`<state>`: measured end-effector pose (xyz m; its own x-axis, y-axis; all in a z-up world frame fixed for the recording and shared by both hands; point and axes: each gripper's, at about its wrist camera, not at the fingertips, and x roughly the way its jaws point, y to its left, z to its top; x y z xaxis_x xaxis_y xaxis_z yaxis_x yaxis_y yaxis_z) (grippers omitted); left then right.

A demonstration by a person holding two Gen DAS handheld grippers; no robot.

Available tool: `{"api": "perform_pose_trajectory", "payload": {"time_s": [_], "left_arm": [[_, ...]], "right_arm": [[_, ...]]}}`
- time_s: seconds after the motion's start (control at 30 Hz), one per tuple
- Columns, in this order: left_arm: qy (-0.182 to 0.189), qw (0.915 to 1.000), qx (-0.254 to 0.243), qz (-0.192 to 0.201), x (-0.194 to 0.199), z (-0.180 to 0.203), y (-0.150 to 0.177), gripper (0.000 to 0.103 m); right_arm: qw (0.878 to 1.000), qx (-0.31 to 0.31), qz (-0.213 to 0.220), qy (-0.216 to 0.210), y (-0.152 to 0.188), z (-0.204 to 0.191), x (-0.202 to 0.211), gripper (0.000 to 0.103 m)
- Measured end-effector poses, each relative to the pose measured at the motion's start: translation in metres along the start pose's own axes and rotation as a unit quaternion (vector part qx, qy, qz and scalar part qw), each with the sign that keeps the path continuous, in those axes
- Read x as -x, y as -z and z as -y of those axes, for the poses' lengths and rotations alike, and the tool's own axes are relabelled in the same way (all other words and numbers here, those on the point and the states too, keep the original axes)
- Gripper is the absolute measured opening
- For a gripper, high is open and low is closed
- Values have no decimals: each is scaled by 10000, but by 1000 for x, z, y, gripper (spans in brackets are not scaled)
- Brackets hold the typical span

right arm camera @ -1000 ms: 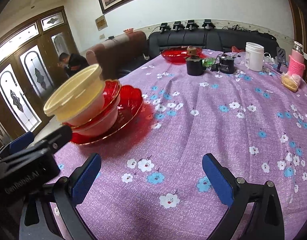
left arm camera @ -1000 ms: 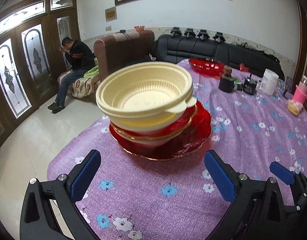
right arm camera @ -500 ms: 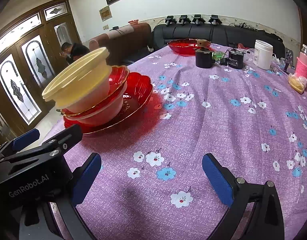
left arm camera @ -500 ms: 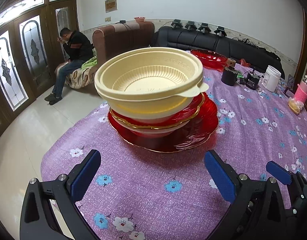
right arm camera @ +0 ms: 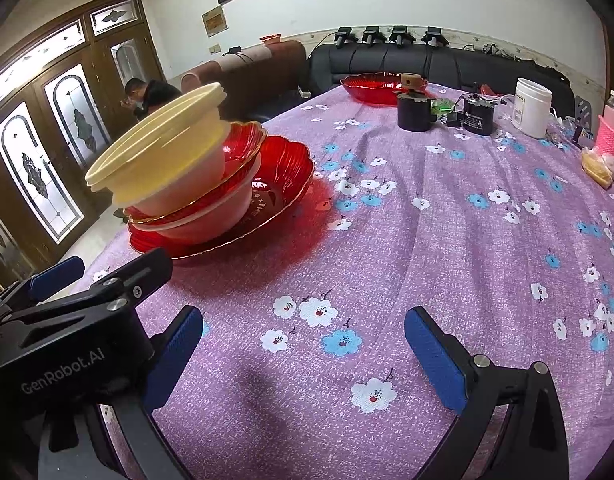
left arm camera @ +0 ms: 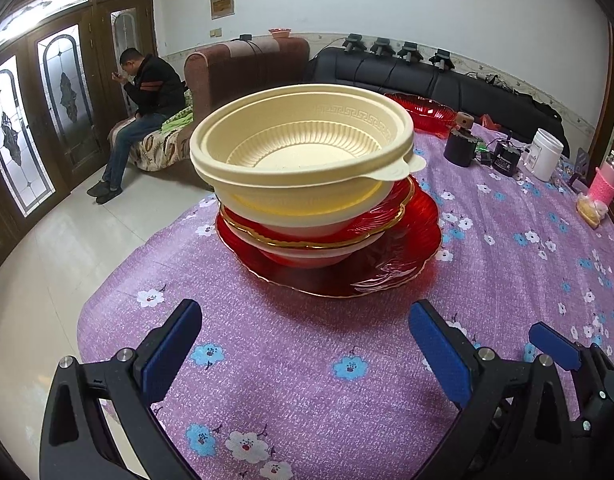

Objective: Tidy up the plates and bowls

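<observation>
Your left gripper (left arm camera: 303,344) and right gripper (right arm camera: 303,344) hang spread and empty. The cream ribbed plastic bowl (left arm camera: 303,148) tops the mixed stack on the scalloped red glass plate (left arm camera: 391,268). Judged next: lift that bowl off squarely.

The left tool (left arm camera: 305,338) hangs level with its jaws spread wide, both blue pads (left arm camera: 173,350) bare and gripping nothing. The right tool (right arm camera: 303,344) is likewise wide apart and empty-handed. In the right wrist view, the left tool's black body sits at 8 o'clock, just beside the right one.
</observation>
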<state>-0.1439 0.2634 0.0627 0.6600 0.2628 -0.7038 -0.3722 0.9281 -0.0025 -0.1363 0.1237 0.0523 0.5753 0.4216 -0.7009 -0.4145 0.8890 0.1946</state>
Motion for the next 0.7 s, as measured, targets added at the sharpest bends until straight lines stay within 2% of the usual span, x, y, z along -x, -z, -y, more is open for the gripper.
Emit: {"api": "perform_pose_trajectory", "payload": {"time_s": [0.17, 0.33, 0.47, 0.57, 0.7], "left_arm": [[-3, 10000, 9, -6, -1, 0, 1, 103], [94, 9996, 157, -203, -7, -12, 2, 103], [89, 9972, 728, 168, 7, -50, -12, 103], [-288, 9950, 897, 318, 12, -74, -29, 103], [-770, 9881, 1240, 485, 13, -105, -48, 103]], "right_arm": [[10000, 19, -22, 4, 1, -1, -1, 102], [10000, 49, -49, 2, 3, -3, -1, 102], [10000, -5, -24, 53, 4, 1, 1, 102], [9999, -133, -63, 61, 4, 7, -1, 102], [9998, -169, -65, 42, 7, 7, -1, 102]]}}
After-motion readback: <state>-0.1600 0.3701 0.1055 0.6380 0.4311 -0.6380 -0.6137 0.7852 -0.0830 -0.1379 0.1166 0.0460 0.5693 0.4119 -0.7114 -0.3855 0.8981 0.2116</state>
